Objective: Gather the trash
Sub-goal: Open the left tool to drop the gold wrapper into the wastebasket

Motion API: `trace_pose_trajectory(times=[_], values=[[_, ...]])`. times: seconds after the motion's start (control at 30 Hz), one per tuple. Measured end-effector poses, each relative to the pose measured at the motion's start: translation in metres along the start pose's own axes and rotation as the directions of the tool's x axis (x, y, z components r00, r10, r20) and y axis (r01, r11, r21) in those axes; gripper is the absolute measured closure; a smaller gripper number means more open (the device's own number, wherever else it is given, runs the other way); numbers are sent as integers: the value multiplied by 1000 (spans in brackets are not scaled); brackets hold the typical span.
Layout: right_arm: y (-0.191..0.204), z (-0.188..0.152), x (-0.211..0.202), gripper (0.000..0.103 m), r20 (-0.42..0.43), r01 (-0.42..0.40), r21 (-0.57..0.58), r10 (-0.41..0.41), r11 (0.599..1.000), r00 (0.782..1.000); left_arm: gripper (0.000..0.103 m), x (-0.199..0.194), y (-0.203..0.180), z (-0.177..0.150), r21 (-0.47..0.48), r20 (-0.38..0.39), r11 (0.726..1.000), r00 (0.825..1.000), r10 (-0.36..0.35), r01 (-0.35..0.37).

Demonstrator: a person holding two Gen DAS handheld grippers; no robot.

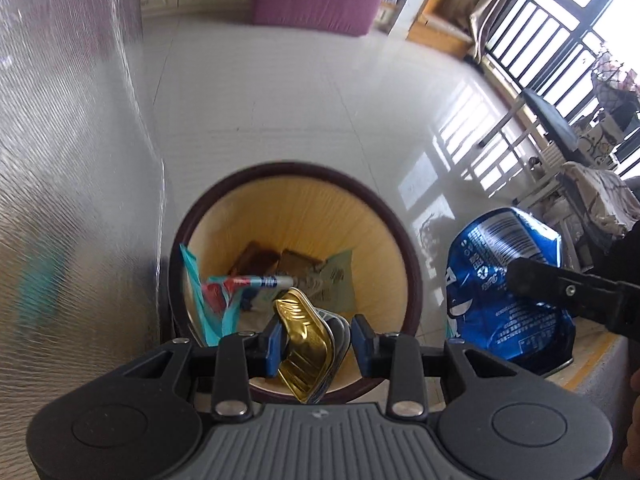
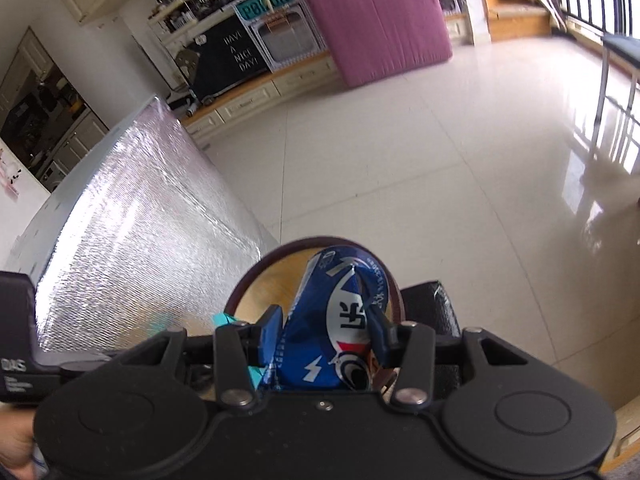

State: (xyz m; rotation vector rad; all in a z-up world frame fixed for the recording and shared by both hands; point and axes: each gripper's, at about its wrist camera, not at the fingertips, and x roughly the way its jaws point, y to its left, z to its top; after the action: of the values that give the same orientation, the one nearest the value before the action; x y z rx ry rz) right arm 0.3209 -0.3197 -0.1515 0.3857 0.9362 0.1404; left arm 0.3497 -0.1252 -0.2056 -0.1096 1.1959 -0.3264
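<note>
A round bin (image 1: 412, 264) with a dark brown rim and yellow inside stands on the floor. It holds wrappers, a toothpaste tube (image 1: 248, 282) and brown boxes. My left gripper (image 1: 316, 340) is shut on a flattened gold tin (image 1: 306, 344), held just above the bin's near rim. My right gripper (image 2: 326, 332) is shut on a crushed blue can (image 2: 340, 320) over the bin (image 2: 272, 276). In the left wrist view that blue can (image 1: 500, 264) hangs to the right of the bin with a black finger (image 1: 560, 292) across it.
A silver foil-covered surface (image 2: 132, 216) rises on the left, right beside the bin. White tiled floor (image 2: 440, 160) spreads beyond. A pink cushion (image 2: 376, 16) leans on a low cabinet at the back. Window bars (image 1: 552, 32) and cluttered furniture lie at the right.
</note>
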Motion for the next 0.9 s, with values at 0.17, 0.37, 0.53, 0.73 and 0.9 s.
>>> trace_pose_trajectory(times=[0.17, 0.37, 0.53, 0.73, 0.9], values=[[-11, -2, 29, 56, -54, -15, 57, 18, 998, 998, 67, 34, 14, -5, -29, -67, 1000, 998, 5, -7], [-15, -1, 65, 56, -113, -21, 107, 33, 994, 993, 65, 58, 25, -9, -69, -90, 997, 996, 7, -13], [-13, 3, 85, 56, -145, -14, 118, 31, 993, 989, 38, 59, 35, -12, -116, -89, 993, 996, 11, -21], [-16, 2, 107, 56, -151, -39, 168, 65, 985, 986, 26, 50, 35, -19, -100, -94, 994, 995, 39, -49], [-23, -4, 122, 39, -181, -46, 207, 84, 977, 980, 12, 44, 33, -24, -80, -102, 994, 993, 66, -74]])
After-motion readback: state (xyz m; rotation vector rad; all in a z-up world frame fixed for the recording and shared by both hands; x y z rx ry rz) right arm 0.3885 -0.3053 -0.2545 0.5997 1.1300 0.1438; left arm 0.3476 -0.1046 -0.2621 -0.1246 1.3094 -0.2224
